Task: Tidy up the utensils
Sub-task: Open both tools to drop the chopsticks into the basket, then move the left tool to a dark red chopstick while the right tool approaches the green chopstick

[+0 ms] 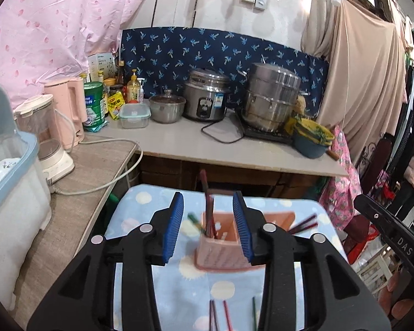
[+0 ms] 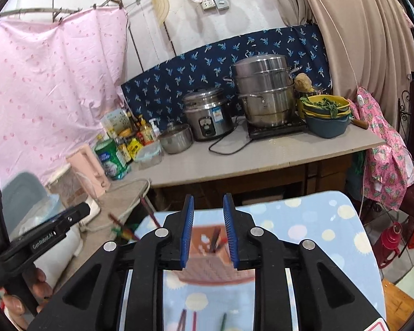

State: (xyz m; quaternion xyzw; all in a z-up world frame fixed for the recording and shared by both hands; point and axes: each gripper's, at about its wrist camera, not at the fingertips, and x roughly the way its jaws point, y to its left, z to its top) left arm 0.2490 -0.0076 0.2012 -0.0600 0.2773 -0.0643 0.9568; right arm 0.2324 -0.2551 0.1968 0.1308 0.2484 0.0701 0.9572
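Pink utensil holder (image 1: pixel 220 251) with chopsticks (image 1: pixel 210 215) stands beyond both grippers' parted, empty fingers (image 1: pixel 174 220).

Each gripper is built of black plastic arms tipped with ribbed blue pads (image 1: pixel 175 227), and round silver pivot pins (image 1: pixel 145 228) are set into the joints. On the left gripper (image 2: pixel 55 231), white lettering is printed along the black body, and its handle is wrapped by bare fingers (image 2: pixel 38 284).

A pink holder (image 1: pixel 220 251) is set on a light-blue, pastel-dotted cloth (image 1: pixel 151 212); blue pads (image 1: pixel 174 226) are seen on black tools.
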